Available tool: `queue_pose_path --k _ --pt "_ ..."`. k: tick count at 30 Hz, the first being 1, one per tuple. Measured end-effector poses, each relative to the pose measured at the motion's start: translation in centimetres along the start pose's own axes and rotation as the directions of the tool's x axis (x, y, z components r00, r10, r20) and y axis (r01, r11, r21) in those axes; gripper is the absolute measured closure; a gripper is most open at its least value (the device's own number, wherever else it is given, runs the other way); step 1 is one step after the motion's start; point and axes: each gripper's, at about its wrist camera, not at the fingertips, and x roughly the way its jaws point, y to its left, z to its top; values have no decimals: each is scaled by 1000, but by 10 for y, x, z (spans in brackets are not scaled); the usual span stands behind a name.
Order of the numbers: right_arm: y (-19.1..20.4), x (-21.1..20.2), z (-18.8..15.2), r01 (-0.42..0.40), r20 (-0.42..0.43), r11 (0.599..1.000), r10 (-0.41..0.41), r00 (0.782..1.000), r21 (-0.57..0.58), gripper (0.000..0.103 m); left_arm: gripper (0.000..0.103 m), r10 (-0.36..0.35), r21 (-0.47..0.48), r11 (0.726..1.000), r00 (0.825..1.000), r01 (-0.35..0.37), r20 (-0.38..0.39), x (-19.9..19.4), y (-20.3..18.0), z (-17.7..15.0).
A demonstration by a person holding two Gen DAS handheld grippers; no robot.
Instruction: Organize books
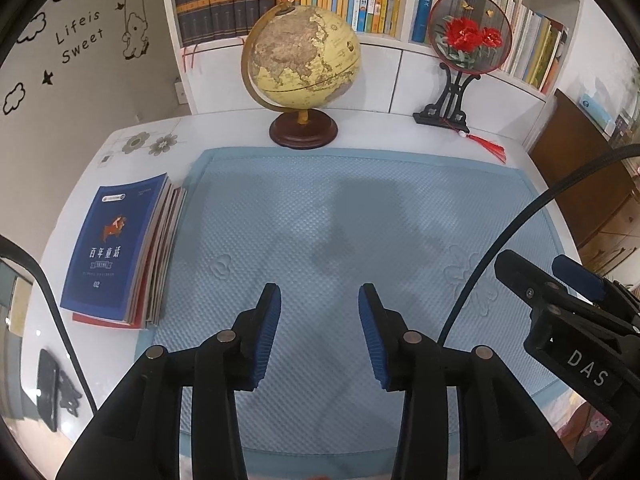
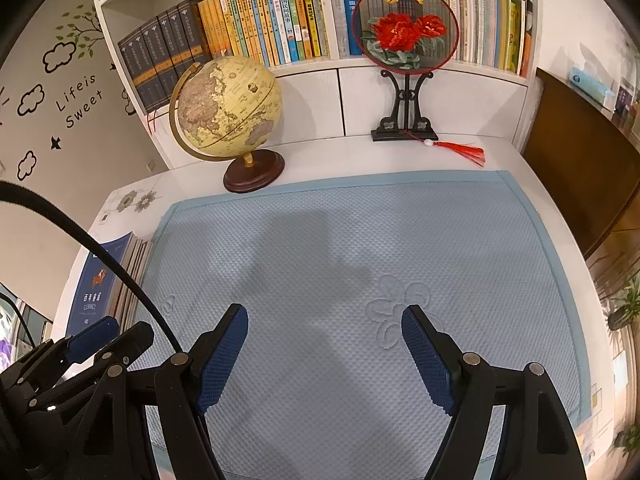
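**Both grippers empty above the mat, books stacked at the left edge**

The left gripper point(image 1: 320, 300) hangs over the blue quilted mat point(image 1: 360, 208) with its jaws partly apart and nothing between the blue pads; only mat shows in the gap. In the left wrist view the stack of books point(image 1: 120, 252) lies at about 9 o'clock from that gripper, flat on the white table point(image 1: 380, 136), just beside the mat's left edge. A dark blue cover with a small red figure is on top, and thin red and pale volumes are fanned out beneath it.

The right gripper point(image 2: 324, 320) hangs over the same mat with its jaws set wider than the left's, also holding nothing. In the right wrist view the stack appears at about 9 o'clock, partly crossed by a black cable point(image 2: 100, 256), and the left gripper's tips show low at about 8 o'clock.

At the back of the table, at about 12 o'clock in the left view, stands a globe point(image 1: 300, 56) on a dark round base. At about 1 o'clock stands a round embroidered fan point(image 1: 470, 32) on a black stand, its red tassel lying on the table. Behind both runs a white bookshelf point(image 1: 400, 64) filled with upright books.
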Motion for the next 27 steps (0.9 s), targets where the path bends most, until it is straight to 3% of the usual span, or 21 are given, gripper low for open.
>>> queue_pose_path --k 27 --pt "2 3 -1 -2 -13 1000 2 1000 -10 26 65 6 24 1000 1000 -6 1 0 -5 -2"
